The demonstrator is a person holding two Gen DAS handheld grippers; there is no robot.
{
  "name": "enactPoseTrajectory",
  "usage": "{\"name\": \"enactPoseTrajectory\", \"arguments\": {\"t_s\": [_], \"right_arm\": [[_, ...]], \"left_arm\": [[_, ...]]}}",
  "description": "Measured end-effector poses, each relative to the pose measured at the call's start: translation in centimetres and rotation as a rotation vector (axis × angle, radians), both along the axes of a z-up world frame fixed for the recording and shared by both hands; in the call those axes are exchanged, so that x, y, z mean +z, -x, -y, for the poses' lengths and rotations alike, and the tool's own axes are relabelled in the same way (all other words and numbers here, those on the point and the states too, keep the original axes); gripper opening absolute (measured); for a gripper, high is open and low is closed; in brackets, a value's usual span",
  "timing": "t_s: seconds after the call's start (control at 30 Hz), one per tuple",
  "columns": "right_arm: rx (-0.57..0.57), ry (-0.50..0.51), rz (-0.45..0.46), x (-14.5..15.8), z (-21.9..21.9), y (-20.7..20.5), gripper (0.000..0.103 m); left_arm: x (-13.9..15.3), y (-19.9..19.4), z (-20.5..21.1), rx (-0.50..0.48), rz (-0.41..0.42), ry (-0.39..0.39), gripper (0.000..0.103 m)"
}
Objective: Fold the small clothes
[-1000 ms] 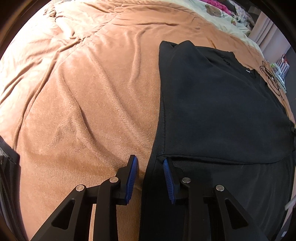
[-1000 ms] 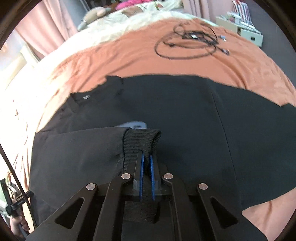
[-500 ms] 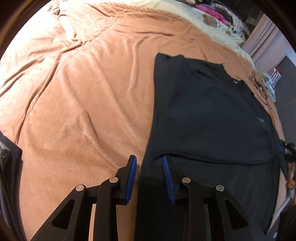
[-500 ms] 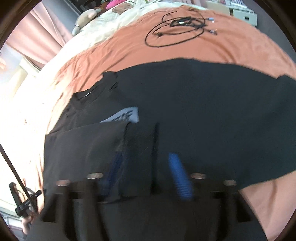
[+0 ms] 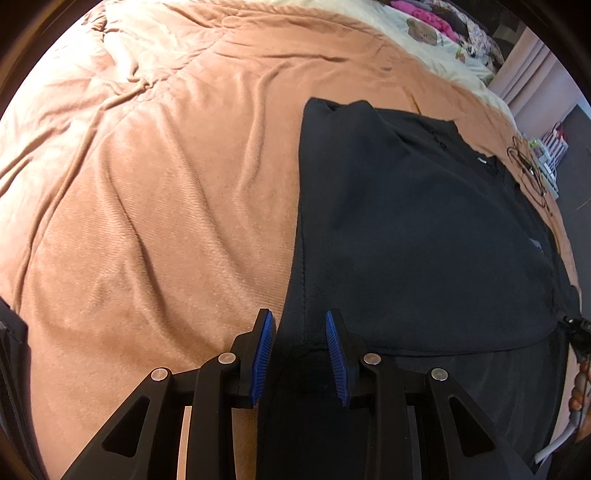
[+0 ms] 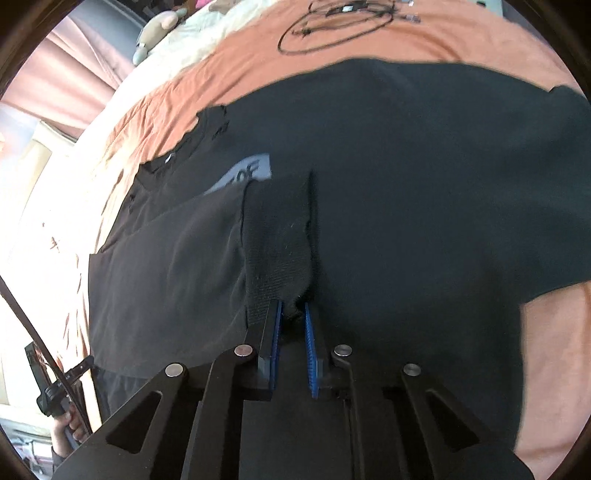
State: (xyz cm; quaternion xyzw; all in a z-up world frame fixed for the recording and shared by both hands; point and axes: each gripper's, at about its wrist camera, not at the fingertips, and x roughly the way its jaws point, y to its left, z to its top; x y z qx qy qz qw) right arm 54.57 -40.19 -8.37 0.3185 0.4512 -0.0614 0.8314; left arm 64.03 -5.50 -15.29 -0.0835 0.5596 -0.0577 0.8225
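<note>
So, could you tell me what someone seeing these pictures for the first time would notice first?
A big black top lies spread over the orange-brown blanket, one sleeve folded across its chest. The right gripper has that sleeve's ribbed cuff between its fingers, while the left gripper sits open over the garment's side edge. A loop of black cable lies on the blanket beyond the top.

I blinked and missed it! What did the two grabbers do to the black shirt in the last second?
The right gripper was clamped shut on the ribbed cuff of the black shirt; its jaws have since parted a little, with cuff fabric still between them. The left gripper stayed open over the shirt's side edge. The shirt stayed spread on the orange blanket.
</note>
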Motion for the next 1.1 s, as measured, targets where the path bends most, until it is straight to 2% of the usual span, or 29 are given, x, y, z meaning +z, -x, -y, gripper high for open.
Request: {"name": "enactPoseTrajectory", "arguments": {"t_s": [0.17, 0.4, 0.5, 0.6, 0.67, 0.9, 1.1], "right_arm": [[-0.033, 0.051, -0.006, 0.7, 0.1, 1.8, 0.008], [-0.066, 0.121, -0.002, 0.1, -0.6, 2.0, 0.008], [-0.037, 0.099, -0.002, 0.3, -1.2, 2.1, 0.012], [-0.052, 0.081, 0.013, 1.0, -0.2, 3.2, 0.023], [-0.065, 0.070, 0.047, 1.6, 0.7, 4.4, 0.066], [-0.116, 0.080, 0.108, 2.7, 4.1, 9.7, 0.067], [-0.221, 0.058, 0.123, 2.3, 7.3, 14.8, 0.067]], "left_arm": [[-0.9, -0.2, -0.2, 0.016, -0.005, 0.005, 0.034], [-0.2, 0.4, -0.9, 0.018, -0.001, 0.014, 0.034], [0.4, 0.9, -1.4, 0.029, 0.009, -0.009, 0.034], [1.0, 1.4, -1.8, 0.042, 0.015, -0.015, 0.034], [1.6, 1.9, -1.9, 0.050, 0.019, -0.004, 0.034], [4.0, 3.0, 0.1, 0.018, 0.052, 0.017, 0.034], [5.3, 3.3, 5.1, -0.057, 0.072, 0.040, 0.034]]}}
